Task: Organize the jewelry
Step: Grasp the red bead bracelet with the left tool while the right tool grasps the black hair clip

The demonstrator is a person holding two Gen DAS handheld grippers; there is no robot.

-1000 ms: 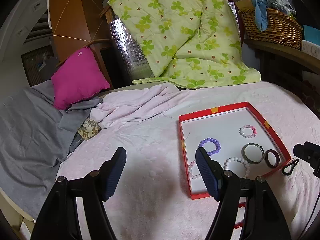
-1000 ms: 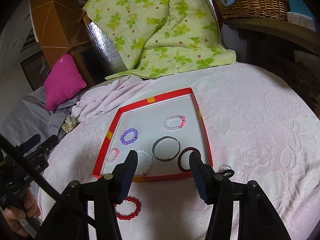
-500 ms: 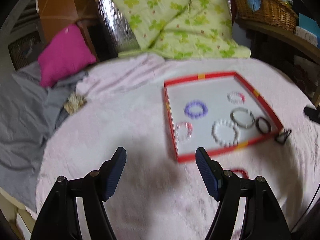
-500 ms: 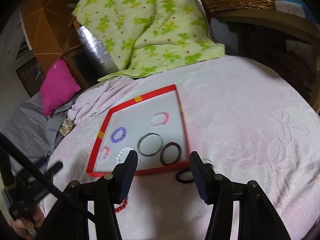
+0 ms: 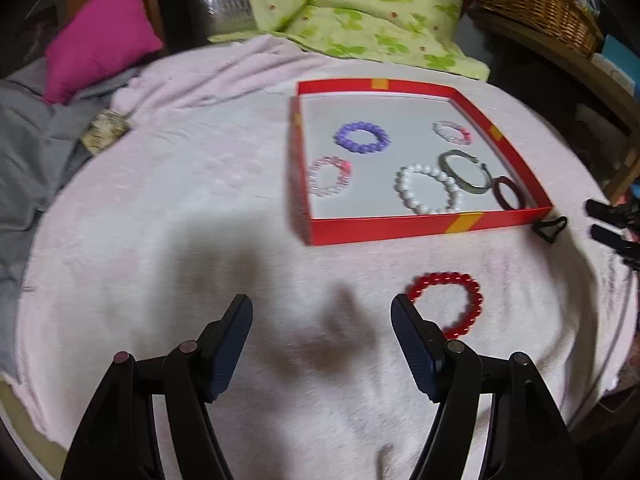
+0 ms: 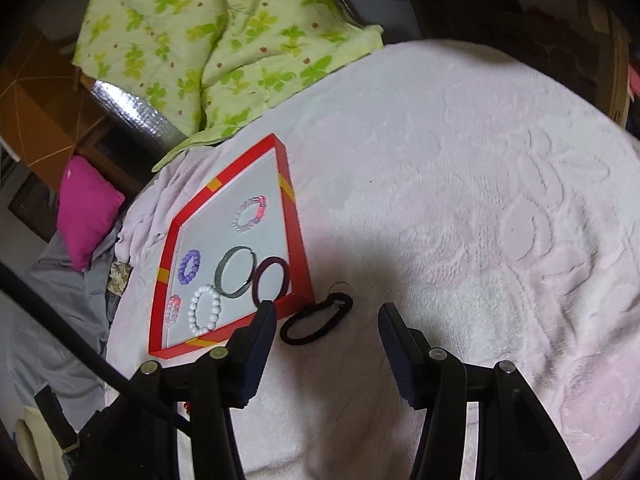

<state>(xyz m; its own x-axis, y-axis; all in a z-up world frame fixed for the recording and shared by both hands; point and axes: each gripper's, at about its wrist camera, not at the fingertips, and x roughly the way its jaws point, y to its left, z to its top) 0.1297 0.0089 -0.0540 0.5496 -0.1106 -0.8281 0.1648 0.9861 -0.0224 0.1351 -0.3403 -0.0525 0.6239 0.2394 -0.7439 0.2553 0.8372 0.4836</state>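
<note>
A red-rimmed tray (image 5: 400,227) (image 6: 300,248) lies on the pink bedspread and holds several bracelets: purple (image 5: 362,137), white (image 5: 428,188), two pink ones, a grey bangle (image 5: 464,172) and a dark maroon bangle (image 6: 271,282). A red bead bracelet (image 5: 450,302) lies on the spread in front of the tray, just right of my open left gripper (image 5: 322,318). A black hair tie (image 6: 316,318) (image 5: 551,228) lies beside the tray's near right corner, just ahead of my open right gripper (image 6: 327,320), nearer its left finger.
A green clover quilt (image 5: 352,4) and a magenta cushion (image 5: 96,36) lie behind the tray. A wicker basket (image 5: 536,0) stands on a shelf at the back right. Grey cloth (image 5: 28,140) covers the bed's left side. The right gripper's tips (image 5: 612,220) show at the left view's right edge.
Both grippers have pulled back and tilted down. The red bracelet has come into the left view; the right gripper has swung right, bringing the black hair tie between its fingers' line. Both stay open.
</note>
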